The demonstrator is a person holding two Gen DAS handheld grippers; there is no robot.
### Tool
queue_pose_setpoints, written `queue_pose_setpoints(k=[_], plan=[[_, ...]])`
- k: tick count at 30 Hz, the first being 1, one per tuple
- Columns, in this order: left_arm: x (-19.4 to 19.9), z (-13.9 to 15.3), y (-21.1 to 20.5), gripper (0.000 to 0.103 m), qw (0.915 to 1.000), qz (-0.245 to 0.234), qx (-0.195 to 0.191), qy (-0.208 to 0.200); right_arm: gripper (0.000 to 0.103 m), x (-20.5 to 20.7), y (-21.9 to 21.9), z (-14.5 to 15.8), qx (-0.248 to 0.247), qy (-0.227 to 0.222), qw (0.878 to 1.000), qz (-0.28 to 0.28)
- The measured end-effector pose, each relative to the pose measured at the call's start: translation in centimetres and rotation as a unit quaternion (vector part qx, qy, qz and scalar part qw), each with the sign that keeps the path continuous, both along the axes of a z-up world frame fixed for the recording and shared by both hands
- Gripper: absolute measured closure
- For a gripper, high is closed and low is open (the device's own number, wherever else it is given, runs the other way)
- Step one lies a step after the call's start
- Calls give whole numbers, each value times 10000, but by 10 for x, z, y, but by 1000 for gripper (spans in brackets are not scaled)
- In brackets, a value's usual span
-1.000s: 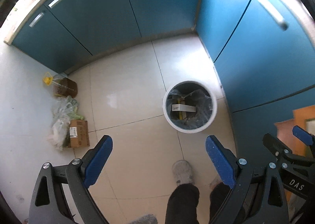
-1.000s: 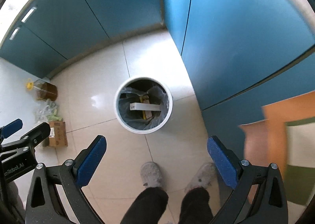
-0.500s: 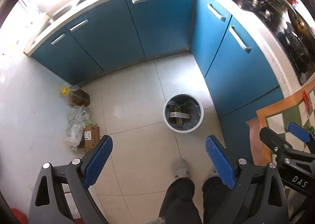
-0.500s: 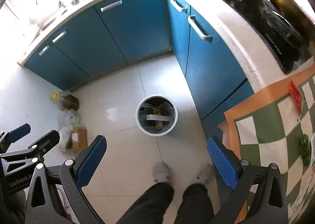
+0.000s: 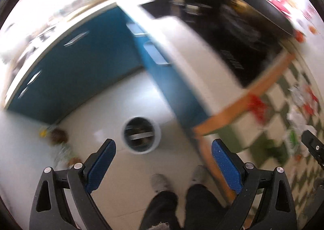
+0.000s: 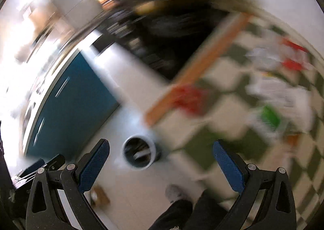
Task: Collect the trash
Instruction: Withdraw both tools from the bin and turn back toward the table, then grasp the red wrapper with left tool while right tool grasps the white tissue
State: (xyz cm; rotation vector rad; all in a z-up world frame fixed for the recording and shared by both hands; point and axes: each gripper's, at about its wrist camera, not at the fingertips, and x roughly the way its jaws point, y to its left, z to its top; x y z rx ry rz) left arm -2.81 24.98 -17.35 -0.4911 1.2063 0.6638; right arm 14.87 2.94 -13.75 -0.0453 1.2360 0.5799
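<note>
Both views are motion-blurred. A round white trash bin (image 5: 141,135) with a grey liner and some trash inside stands on the tiled floor, also in the right wrist view (image 6: 139,154). My left gripper (image 5: 164,164) is open and empty, high above the floor. My right gripper (image 6: 161,165) is open and empty too. A green-and-white checked cloth (image 6: 239,108) on a table carries blurred trash: a red wrapper (image 6: 192,96), a green piece (image 6: 270,117) and white crumpled pieces (image 6: 271,90). The red wrapper (image 5: 257,106) also shows in the left wrist view.
Blue cabinets (image 5: 81,64) under a white counter (image 5: 194,47) with a black stove (image 5: 239,33) line the corner. A bottle and bags (image 5: 58,141) lie on the floor at left. A cardboard box (image 6: 99,195) lies on the floor. The person's legs and slippers (image 5: 162,183) are below.
Both grippers have risen and swung right, away from the bin toward the checked table. The bin looks smaller and the table's trash has come into view. Both stay open.
</note>
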Motion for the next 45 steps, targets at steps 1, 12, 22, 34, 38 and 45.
queue_pose_setpoints(k=[1,12,22,34,38,45], plan=[[19,-6,-6,6,9998,-143,-105,42,0,23,-21,-3,-100,-20,9996,-276],[191,-96,-60,39,9873,-1127,-912,649,0,163,-186,-89,-739,646,9761,-1936],[210,-89,-69,95,9874,-1364,-547,591,89,180,-188,-118,-768,724,9770,-1854],[168,14,-47,97,9921,-1108,-123,-568,96,148,-206,-14,273,-89,9762,-2151],[135,37,-17,97,9932,-801,4,-841,96,128,-133,17,619,-319,9831,-1693],[44,45,46,97,9956,22,141,-926,96,64,-10,47,1116,-222,9926,-420]])
